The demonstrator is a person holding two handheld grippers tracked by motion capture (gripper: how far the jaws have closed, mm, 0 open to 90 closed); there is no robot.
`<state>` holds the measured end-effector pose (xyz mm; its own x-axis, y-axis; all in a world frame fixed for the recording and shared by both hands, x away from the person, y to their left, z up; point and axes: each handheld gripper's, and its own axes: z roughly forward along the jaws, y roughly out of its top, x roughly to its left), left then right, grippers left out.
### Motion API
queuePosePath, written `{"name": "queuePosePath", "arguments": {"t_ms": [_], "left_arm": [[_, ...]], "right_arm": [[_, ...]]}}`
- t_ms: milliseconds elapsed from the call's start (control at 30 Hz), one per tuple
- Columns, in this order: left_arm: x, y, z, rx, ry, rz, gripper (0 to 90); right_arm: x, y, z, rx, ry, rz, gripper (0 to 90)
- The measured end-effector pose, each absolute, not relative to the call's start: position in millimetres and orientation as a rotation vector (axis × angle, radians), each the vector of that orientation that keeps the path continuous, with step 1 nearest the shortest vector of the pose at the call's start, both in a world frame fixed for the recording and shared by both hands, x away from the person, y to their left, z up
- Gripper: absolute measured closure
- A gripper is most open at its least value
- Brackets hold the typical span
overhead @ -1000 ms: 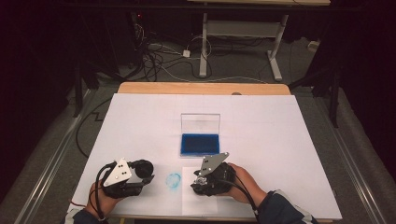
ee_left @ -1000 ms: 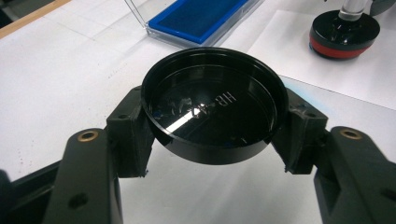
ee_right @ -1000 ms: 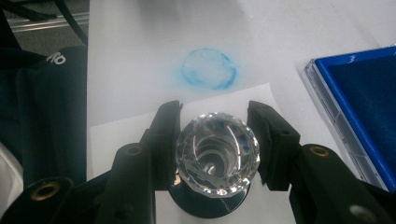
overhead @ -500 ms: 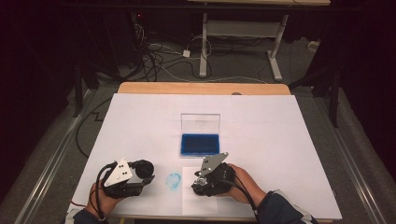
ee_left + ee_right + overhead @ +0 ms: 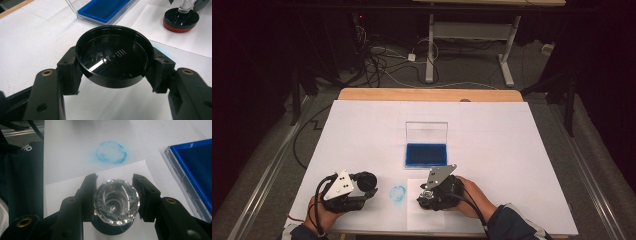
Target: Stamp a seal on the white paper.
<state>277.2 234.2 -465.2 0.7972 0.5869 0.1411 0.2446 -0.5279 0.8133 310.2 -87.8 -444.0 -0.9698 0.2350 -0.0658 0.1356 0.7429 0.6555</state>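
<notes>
While left gripper (image 5: 113,87) clamps black lid (image 5: 114,56), right gripper (image 5: 115,197) grips crystal-handled stamp (image 5: 116,202)

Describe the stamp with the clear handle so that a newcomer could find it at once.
Start at the white table and find the open blue ink pad near its middle. Nearer the person lies a loose paper sheet; on it stands the stamp, held by the right gripper. It alone has a faceted crystal-clear handle above a black body with a red band, unlike the plain black round lid in the left gripper.

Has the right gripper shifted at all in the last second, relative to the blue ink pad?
No. The right gripper sits at the same spot below the blue ink pad, shut on the stamp as before.
</notes>
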Motion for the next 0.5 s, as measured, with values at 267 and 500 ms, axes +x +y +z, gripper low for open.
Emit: {"name": "queuePosePath", "arguments": {"t_ms": [267, 500], "left_arm": [[277.3, 233.6, -465.3, 2.133, 0.612, 0.510, 36.4], [277.3, 233.4, -465.5, 2.135, 0.611, 0.507, 36.4]], "right_arm": [[309.5, -87.7, -444.0, 0.295, 2.793, 1.027, 56.3], [308.9, -87.3, -444.5, 0.291, 2.788, 1.021, 56.3]]}}
